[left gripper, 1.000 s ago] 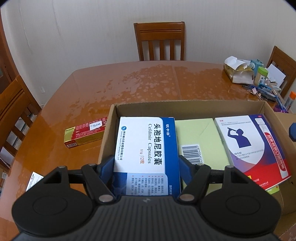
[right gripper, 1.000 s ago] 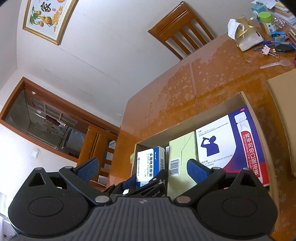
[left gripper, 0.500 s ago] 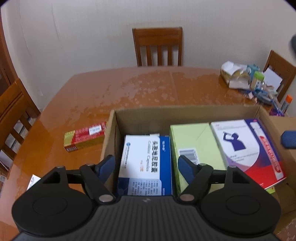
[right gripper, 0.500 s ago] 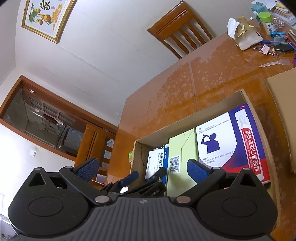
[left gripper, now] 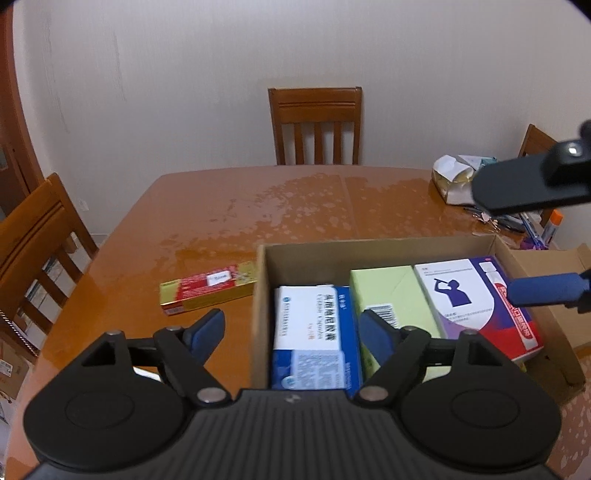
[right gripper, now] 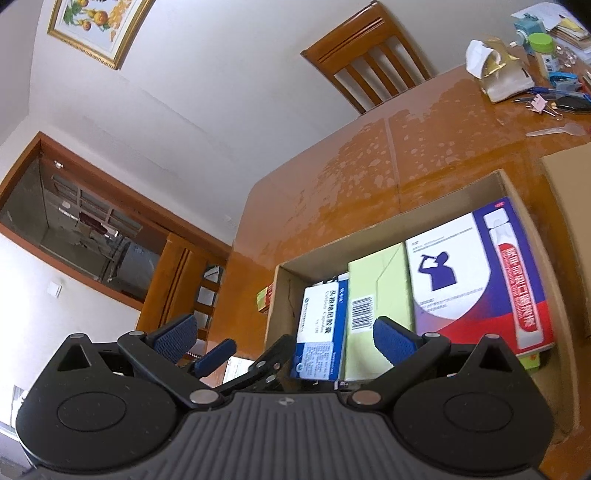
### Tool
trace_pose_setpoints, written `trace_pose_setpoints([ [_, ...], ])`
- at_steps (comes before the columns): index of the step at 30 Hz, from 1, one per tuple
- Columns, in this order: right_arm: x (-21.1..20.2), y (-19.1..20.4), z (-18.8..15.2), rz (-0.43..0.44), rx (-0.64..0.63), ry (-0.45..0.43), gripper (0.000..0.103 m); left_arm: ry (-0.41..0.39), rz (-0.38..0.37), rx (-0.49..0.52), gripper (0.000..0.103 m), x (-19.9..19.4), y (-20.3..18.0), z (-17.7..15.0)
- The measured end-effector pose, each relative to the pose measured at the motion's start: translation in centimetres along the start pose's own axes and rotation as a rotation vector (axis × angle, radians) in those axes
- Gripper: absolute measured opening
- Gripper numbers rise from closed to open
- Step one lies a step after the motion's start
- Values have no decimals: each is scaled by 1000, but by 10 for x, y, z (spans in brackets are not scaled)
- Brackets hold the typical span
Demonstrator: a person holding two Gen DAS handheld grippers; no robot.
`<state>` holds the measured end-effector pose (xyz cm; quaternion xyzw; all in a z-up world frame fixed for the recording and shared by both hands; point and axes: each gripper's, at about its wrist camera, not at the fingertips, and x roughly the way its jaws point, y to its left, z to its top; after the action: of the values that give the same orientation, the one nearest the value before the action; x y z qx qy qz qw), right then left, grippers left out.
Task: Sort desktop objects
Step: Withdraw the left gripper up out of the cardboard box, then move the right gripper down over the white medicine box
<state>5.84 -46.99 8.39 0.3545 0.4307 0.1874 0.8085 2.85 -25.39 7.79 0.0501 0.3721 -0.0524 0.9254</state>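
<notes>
left gripper (left gripper: 293,332) spread wide, straddling cardboard box (left gripper: 260,295) wall

Three packs crowd the cardboard box (left gripper: 376,245); table (left gripper: 258,206) beyond lies bare.

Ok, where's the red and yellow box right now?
In the left wrist view the red and yellow box lies flat on the table, outside the cardboard box, just off its left wall and ahead of the open left tongs.

A home dining room: wooden table (left gripper: 258,206), matching chairs (left gripper: 315,125), framed fruit picture (right gripper: 98,27)
</notes>
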Motion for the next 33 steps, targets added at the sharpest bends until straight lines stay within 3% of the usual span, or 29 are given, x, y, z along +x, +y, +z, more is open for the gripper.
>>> trace_pose_setpoints([
  [15,53,79,-30,-15,-94,60,103,-15,36,-41,82,-38,93,-21],
  [25,97,131,-54,-46,-130,88,103,22,43,-76,82,-45,164,-40],
  [33,131,149,-65,-108,-137,91,103,85,30,-69,82,-31,199,-55],
])
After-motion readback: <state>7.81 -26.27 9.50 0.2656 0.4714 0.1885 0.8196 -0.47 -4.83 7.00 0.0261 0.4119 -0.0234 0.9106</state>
